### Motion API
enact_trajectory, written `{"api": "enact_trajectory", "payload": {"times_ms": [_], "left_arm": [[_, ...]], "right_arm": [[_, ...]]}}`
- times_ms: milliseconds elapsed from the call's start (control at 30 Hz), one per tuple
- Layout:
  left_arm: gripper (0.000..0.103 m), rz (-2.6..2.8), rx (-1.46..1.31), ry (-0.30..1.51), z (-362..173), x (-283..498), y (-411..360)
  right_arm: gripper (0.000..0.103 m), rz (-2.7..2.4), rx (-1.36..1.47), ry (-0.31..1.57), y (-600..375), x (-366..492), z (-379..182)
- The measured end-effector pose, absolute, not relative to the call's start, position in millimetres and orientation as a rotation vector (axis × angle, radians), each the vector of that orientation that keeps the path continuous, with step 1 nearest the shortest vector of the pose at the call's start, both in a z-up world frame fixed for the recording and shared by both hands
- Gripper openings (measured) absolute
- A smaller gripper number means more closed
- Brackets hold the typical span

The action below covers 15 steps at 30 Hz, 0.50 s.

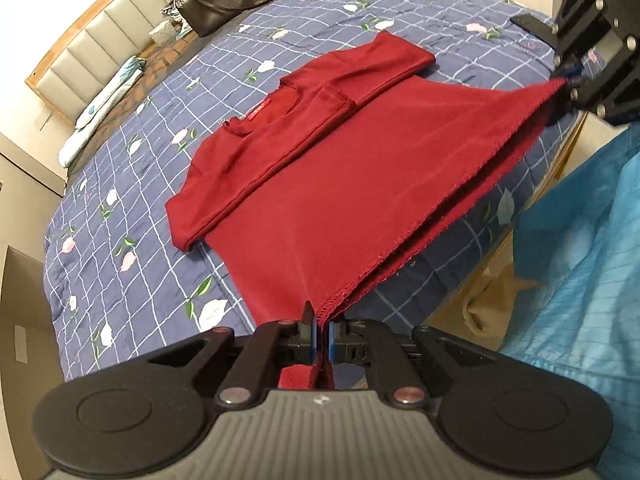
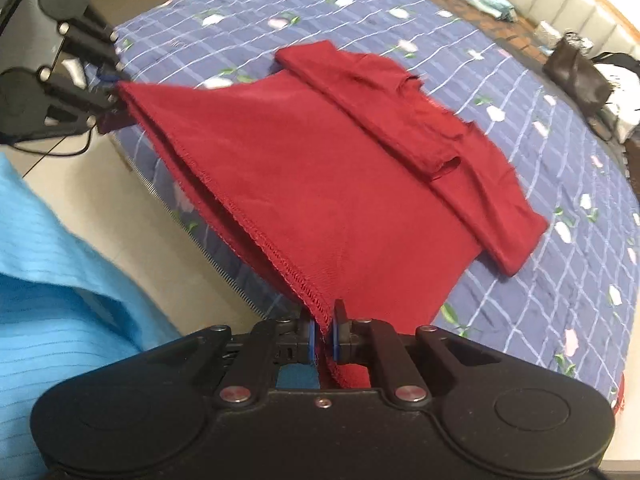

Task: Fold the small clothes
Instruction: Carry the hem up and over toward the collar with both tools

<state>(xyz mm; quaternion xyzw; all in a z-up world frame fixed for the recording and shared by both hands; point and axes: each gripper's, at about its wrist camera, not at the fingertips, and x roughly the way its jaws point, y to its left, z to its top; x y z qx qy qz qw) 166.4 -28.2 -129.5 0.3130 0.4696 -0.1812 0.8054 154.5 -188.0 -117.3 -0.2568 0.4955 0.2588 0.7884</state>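
Note:
A dark red shirt point(image 1: 320, 184) lies on the blue checked bedspread point(image 1: 132, 240), both sleeves folded in over its chest. Its bottom hem is lifted off the bed and stretched taut between the two grippers. My left gripper point(image 1: 322, 336) is shut on one hem corner at the bottom of the left wrist view. The right gripper point(image 1: 570, 80) pinches the other corner at the upper right there. In the right wrist view the shirt point(image 2: 328, 184) runs from my right gripper point(image 2: 324, 340), shut on the hem, to the left gripper point(image 2: 112, 84) at the upper left.
A brown handbag point(image 1: 216, 8) and a white bag rest by the padded headboard point(image 1: 92, 44). A folded umbrella point(image 1: 108, 96) lies along the bed's far side. A person's blue garment point(image 1: 580, 264) fills the near corner by the bed edge point(image 2: 192, 232). A phone point(image 1: 528, 24) lies near the right gripper.

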Motion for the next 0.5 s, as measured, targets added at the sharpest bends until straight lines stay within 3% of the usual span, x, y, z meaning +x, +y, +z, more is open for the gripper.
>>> {"api": "enact_trajectory", "payload": {"times_ms": [267, 500], "left_arm": [[0.004, -0.4, 0.721, 0.972, -123.5, 192.0, -31.4], [0.005, -0.438, 0.796, 0.897, -102.5, 266.9, -38.9]], "right_arm": [[0.007, 0.537, -0.537, 1.023, -195.2, 188.0, -103.6], [0.007, 0.535, -0.517, 1.006, -206.2, 269.8, -94.8]]}}
